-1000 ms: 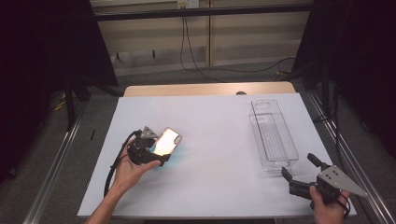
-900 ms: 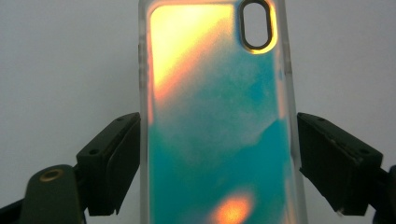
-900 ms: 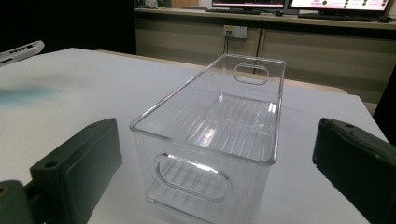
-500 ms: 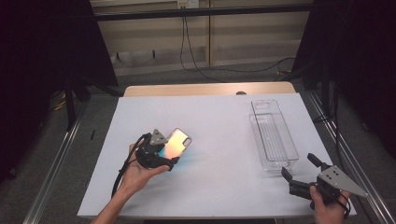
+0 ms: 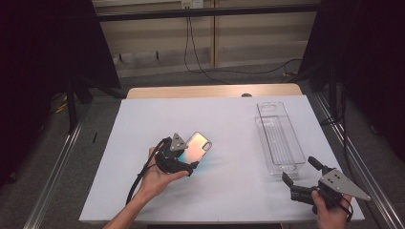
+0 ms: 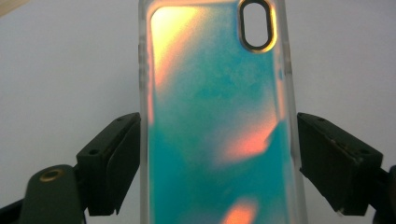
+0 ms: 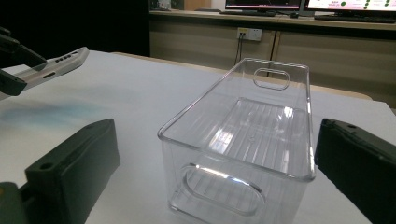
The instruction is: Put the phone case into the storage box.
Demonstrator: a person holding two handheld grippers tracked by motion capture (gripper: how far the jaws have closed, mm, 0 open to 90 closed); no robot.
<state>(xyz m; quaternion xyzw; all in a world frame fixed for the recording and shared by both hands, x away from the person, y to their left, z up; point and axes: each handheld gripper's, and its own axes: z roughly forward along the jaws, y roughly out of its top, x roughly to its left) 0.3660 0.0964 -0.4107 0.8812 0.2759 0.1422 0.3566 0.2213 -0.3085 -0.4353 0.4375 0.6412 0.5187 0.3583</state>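
From the high view I see one iridescent teal-and-orange phone case (image 5: 197, 147) held just left of the middle of the white table sheet (image 5: 229, 119), gripped by my left gripper (image 5: 184, 155). One clear plastic rectangular bin (image 5: 279, 138) stands well apart at the right, and my right gripper (image 5: 300, 177) sits near its close end, jaws spread and empty. Behind the table I see wood-panelled wall and dark curtains.

In the left gripper view the case (image 6: 215, 116) has a frosted clear rim and an oval camera cutout; both jaws close against its long edges.

In the right gripper view the bin (image 7: 243, 135) stands empty between the parted jaws, with the case (image 7: 51, 67) raised off the sheet at far left.
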